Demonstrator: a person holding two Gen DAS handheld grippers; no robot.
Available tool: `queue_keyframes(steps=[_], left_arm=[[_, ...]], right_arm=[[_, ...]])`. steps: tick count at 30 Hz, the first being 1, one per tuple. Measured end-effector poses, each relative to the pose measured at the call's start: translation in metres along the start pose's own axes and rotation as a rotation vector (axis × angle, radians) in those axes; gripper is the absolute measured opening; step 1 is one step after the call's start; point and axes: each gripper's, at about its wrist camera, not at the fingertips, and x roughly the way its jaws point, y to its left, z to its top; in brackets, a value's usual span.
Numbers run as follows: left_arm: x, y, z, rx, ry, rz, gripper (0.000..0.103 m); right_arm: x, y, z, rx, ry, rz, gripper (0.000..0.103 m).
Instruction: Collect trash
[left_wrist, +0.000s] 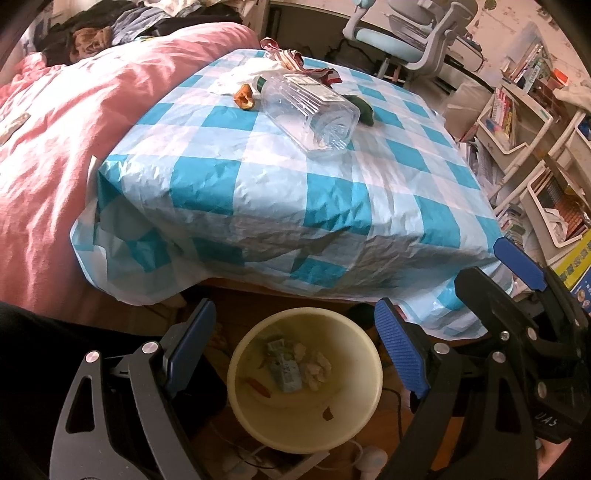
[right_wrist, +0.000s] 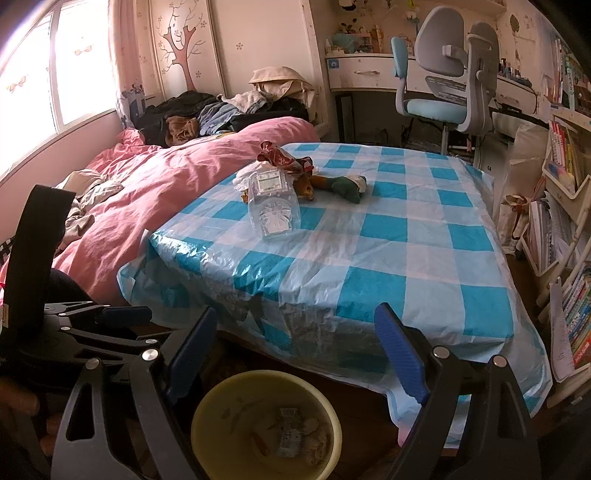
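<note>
Both tongs stand wide and hold nothing. The left gripper (left_wrist: 295, 354) hangs over the bin (left_wrist: 236, 384), its blue pads (left_wrist: 400, 354) spread to either side of the rim. The right gripper (right_wrist: 295, 362) hangs a little farther back, with the bin (right_wrist: 201, 413) below and between its fingers. In the left wrist view the right gripper (left_wrist: 517, 266) also shows at the right edge, beside the table's hanging cloth.

The bin is pale yellow and sits on the floor in front of the table (right_wrist: 424, 258). Inside it lie a printed green carton (left_wrist: 284, 365), crumpled paper (left_wrist: 317, 365) and an orange scrap (left_wrist: 258, 386).

The rest of the trash is still on the table, which is covered by a blue-and-white checked cloth. A clear plastic bottle (left_wrist: 310, 110) lies on its side, base toward the cameras. Behind and around it are an orange peel (left_wrist: 244, 96), a dark green piece (left_wrist: 364, 107), a red patterned wrapper (left_wrist: 284, 57) and some white paper (right_wrist: 251, 171), all close together near the far left part of the tabletop.

A pink duvet (right_wrist: 155, 184) borders the table on the left. A blue-seated desk chair (right_wrist: 443, 88) stands beyond, and bookshelves (right_wrist: 565, 206) line the right side.
</note>
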Motion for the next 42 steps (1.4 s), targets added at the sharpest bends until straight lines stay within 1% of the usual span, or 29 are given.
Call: queue_keyframes(steps=[23,42], left_arm=[[0.002,0.006,0.003,-0.009,-0.005,0.057,0.084],[0.011,0.015,0.007,-0.043,0.024,0.084,0.084]], right_arm=[[0.005,0.004,-0.001,0.002,0.004,0.003,0.083],[0.015,0.010,-0.002,0.001,0.018,0.006,0.084]])
